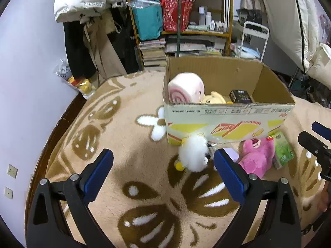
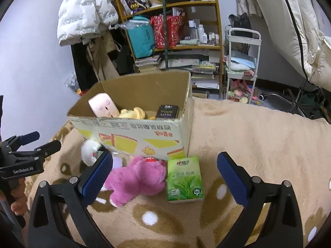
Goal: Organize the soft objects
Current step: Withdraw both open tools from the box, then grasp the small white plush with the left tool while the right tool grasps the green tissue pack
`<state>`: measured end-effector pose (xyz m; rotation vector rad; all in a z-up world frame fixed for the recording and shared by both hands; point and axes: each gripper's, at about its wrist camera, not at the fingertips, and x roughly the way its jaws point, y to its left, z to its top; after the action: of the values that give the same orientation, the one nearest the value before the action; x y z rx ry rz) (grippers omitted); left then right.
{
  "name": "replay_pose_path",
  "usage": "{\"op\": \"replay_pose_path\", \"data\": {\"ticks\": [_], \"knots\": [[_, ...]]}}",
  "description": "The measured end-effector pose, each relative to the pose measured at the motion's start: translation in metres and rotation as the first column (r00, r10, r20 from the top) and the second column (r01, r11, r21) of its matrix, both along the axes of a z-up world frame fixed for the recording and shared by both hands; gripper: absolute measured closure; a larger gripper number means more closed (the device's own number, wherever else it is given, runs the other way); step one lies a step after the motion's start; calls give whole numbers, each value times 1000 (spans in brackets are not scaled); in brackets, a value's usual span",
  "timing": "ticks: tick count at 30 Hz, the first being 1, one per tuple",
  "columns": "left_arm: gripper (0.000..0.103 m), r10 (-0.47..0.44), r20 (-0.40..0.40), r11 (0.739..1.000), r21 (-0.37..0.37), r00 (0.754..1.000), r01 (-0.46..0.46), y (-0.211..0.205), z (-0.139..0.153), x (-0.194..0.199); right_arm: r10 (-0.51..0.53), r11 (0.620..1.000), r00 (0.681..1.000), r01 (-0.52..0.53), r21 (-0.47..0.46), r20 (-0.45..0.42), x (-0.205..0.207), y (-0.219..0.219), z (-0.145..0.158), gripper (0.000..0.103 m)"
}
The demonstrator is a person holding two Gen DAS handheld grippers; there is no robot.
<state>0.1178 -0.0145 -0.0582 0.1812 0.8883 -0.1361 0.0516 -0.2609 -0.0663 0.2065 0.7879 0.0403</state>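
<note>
Beige carpet (image 1: 128, 128) with brown butterfly shapes fills my left wrist cam, cluttered shelves (image 1: 180, 16) behind. My left gripper (image 1: 163, 173) hangs low over the carpet, tipped down, jaws spread wide with nothing between them. Just past its tips a white fluffy plush (image 1: 193, 155) lies against the front of the cardboard box (image 1: 227, 124). To its right sit a pink plush bear (image 1: 258, 157) and a green tissue pack (image 1: 282, 148), the bear partly behind my finger. Inside the box: a pink roll plush (image 1: 184, 90), a yellow plush (image 1: 214, 98) mostly hidden by the wall, and a small dark box (image 1: 241, 96).

Right cam: my right gripper (image 2: 165, 175) is also wide and holding nothing, angled down at the pink bear (image 2: 136, 179) and tissue pack (image 2: 184, 181), which touch each other. The white plush (image 2: 90, 149) is half hidden behind my finger. My left gripper (image 2: 44, 141) pokes in at the left edge.
</note>
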Motion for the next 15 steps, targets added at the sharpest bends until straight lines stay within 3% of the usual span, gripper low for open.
{"op": "replay_pose_path", "data": {"ticks": [4, 11, 15], "knots": [[6, 6, -36, 1000, 5, 999, -5, -3, -12, 9, -12, 1000, 999, 11, -11, -38, 7, -3, -11, 1], [6, 32, -83, 999, -9, 996, -32, -3, -30, 27, -25, 1000, 992, 22, -21, -125, 20, -8, -32, 18], [6, 40, -97, 999, -29, 994, -43, -3, -36, 35, -39, 999, 984, 34, -30, -176, 25, -12, -44, 21]]}}
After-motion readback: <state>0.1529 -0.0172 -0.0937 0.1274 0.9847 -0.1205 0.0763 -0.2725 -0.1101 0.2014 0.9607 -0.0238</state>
